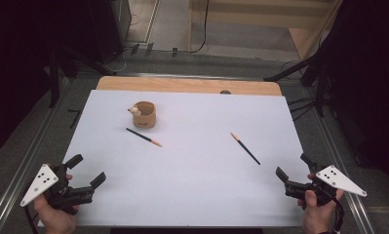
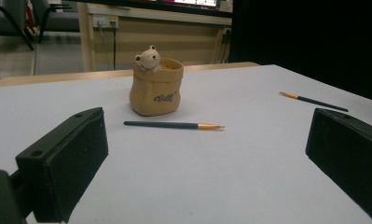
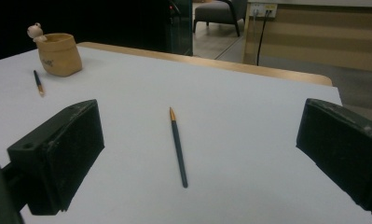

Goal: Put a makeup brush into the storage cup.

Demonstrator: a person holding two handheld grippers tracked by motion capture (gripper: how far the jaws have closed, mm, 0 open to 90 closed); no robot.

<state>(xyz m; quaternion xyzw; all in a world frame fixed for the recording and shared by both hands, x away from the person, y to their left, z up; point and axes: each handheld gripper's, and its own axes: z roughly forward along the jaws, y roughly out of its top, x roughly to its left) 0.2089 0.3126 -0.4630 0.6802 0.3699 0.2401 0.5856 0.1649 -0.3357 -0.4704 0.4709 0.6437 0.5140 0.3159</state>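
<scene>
A tan sack-shaped cup with a small bear figure on its rim stands upright at the back left of the white table. One dark pencil with an orange tip lies just in front of the cup. A second pencil lies right of centre. My left gripper is open near the front left corner, facing the cup. At the front right corner my right gripper is open, with the second pencil lying ahead between its jaws, untouched.
The white sheet covers a wooden table whose bare far edge shows. Dark stands and cables flank the table. A wooden counter with cables lies beyond, and a chair stands on the floor.
</scene>
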